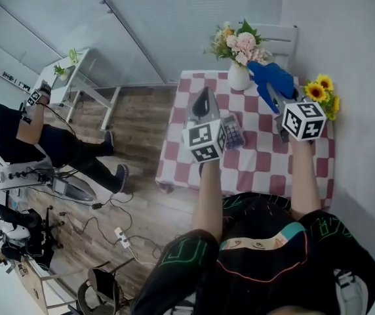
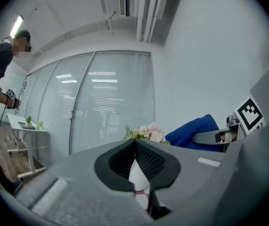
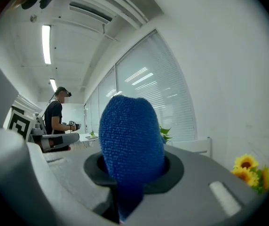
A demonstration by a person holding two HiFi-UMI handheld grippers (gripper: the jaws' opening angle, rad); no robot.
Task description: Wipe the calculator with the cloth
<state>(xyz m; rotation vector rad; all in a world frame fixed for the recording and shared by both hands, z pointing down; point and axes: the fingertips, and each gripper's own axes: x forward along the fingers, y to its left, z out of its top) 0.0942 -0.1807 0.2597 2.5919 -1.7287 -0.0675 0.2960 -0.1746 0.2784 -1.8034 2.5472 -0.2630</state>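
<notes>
A grey calculator [image 1: 233, 131] lies on the red-and-white checked table [image 1: 266, 166], just right of my left gripper's marker cube. My left gripper [image 1: 204, 98] is raised over the table's left part, its jaws shut with nothing between them; in the left gripper view [image 2: 134, 142] the pads meet at the tip. A blue cloth [image 1: 271, 76] sticks up from my right gripper [image 1: 273, 97], which is shut on it above the table's far right. Seen from the right gripper view, the cloth [image 3: 130, 135] fills the space between the jaws. It also shows in the left gripper view [image 2: 195, 131].
A white vase of pink flowers [image 1: 238, 63] stands at the table's far edge, sunflowers [image 1: 323, 94] at its right edge, a white chair [image 1: 276, 38] behind. A person [image 1: 37, 140] and a white desk [image 1: 82, 71] are at left. Cables [image 1: 118, 235] lie on the wooden floor.
</notes>
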